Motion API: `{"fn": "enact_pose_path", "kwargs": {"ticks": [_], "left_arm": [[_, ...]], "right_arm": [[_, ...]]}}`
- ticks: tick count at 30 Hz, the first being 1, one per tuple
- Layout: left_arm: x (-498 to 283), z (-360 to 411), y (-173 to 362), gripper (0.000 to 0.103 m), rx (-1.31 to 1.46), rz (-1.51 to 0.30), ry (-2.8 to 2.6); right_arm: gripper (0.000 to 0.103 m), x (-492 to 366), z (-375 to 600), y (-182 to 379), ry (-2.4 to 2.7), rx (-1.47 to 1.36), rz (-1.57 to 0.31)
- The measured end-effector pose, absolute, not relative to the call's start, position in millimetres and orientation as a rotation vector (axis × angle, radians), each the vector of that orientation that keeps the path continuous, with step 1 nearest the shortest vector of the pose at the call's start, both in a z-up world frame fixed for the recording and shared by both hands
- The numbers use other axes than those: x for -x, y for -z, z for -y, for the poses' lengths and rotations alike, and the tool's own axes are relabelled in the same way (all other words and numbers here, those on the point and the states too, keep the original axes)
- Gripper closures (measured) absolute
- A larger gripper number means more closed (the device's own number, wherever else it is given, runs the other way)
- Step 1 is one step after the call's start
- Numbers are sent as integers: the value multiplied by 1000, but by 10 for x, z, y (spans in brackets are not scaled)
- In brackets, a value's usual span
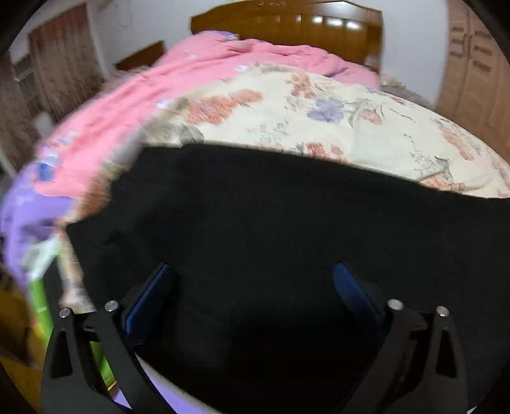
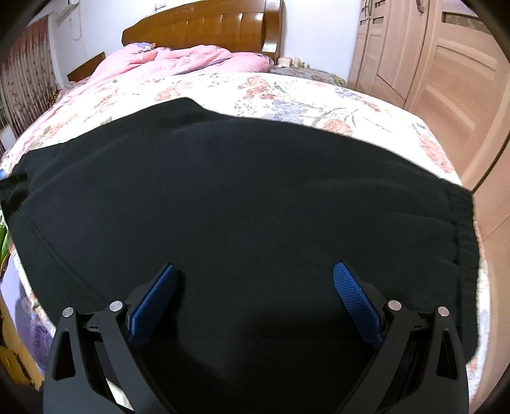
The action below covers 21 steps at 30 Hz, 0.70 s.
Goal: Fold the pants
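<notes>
Black pants (image 2: 242, 203) lie spread flat across the near part of a bed with a floral sheet (image 2: 287, 92). A seamed end of the pants lies at the right (image 2: 459, 229). My right gripper (image 2: 255, 274) is open and empty, its blue pads (image 2: 353, 299) just above the near part of the pants. In the left wrist view the pants (image 1: 271, 223) fill the lower frame. My left gripper (image 1: 253, 274) is open and empty over their left part, near their left edge (image 1: 83, 235). The left view is motion-blurred.
A pink quilt (image 2: 165, 60) is bunched at the far left of the bed below a wooden headboard (image 2: 204, 28). Wooden wardrobe doors (image 2: 430, 63) stand to the right. A purple sheet (image 1: 25, 216) hangs over the bed's left edge, with a green thing (image 1: 40, 302) below it.
</notes>
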<state>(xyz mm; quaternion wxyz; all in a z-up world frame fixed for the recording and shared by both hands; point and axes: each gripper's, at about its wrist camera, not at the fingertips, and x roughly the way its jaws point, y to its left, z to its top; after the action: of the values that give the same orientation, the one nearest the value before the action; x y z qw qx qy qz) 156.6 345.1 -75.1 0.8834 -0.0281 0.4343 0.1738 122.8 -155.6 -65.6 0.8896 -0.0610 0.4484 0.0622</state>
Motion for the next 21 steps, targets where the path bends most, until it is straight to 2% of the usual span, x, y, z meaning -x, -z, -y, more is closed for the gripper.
{"fn": "enact_pose_path", "kwargs": {"ticks": [3, 6, 8, 13, 16, 17, 21], "left_arm": [[-1500, -2729, 317, 3, 58, -796, -119], [-1709, -1841, 178, 2, 1, -802, 141], [-1955, -1196, 202, 2, -7, -826, 292], [-2515, -134, 457, 2, -41, -840, 424], [-2723, 200, 806, 2, -102, -903, 362], [-2722, 239, 861, 2, -142, -863, 339], [-2756, 170, 866, 1, -127, -856, 347]], "right_arm": [[8, -1284, 1634, 516, -118, 129, -880], [8, -1537, 1685, 399, -94, 152, -867], [8, -1783, 1701, 376, -73, 184, -882], [7, -2215, 1876, 428, -41, 250, -906], [5, -2328, 2102, 655, -52, 263, -975], [5, -2295, 2207, 637, -79, 216, -951], [5, -2264, 2407, 615, -27, 157, -942]]}}
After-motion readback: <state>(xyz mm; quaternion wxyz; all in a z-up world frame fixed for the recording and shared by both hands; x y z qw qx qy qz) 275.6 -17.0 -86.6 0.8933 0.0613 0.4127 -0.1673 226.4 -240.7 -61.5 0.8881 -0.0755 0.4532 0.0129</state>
